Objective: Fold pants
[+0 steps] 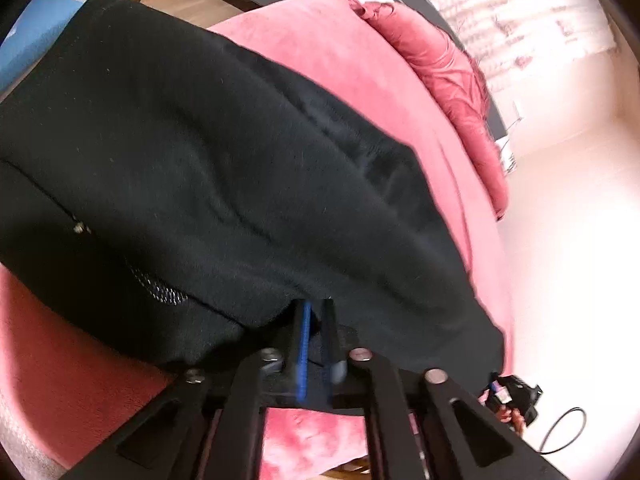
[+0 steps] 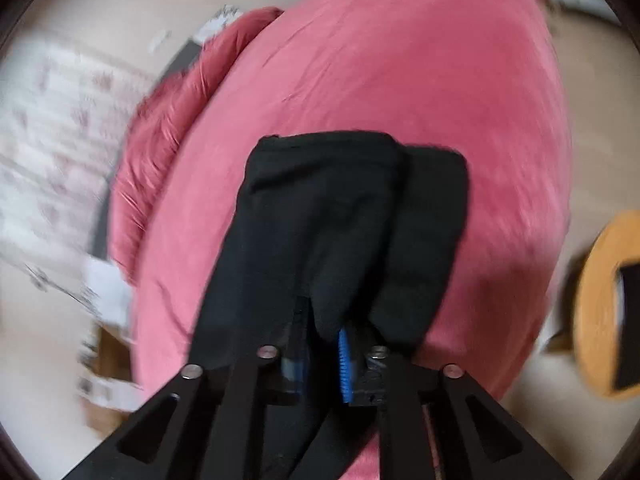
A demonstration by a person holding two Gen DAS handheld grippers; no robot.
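Black pants [image 1: 200,160] lie spread over a pink bed cover [image 1: 360,60], and a silvery zipper [image 1: 160,288] shows near their lower edge. My left gripper [image 1: 316,310] is shut on the near edge of the pants, its blue-padded fingers pinching the cloth. In the right wrist view, my right gripper [image 2: 324,324] is shut on a bunched fold of the pants [image 2: 328,208], which hangs forward from the fingers above the pink bed cover [image 2: 400,80]. The fabric hides both fingertips.
A crumpled pink blanket [image 1: 452,76] lies along the bed's far side. Pale floor [image 1: 560,240] borders the bed. A round wooden stool [image 2: 600,304] stands at the right. A blue object [image 1: 28,36] sits at the far left. A black device with a cable [image 1: 516,394] shows at the pants' right end.
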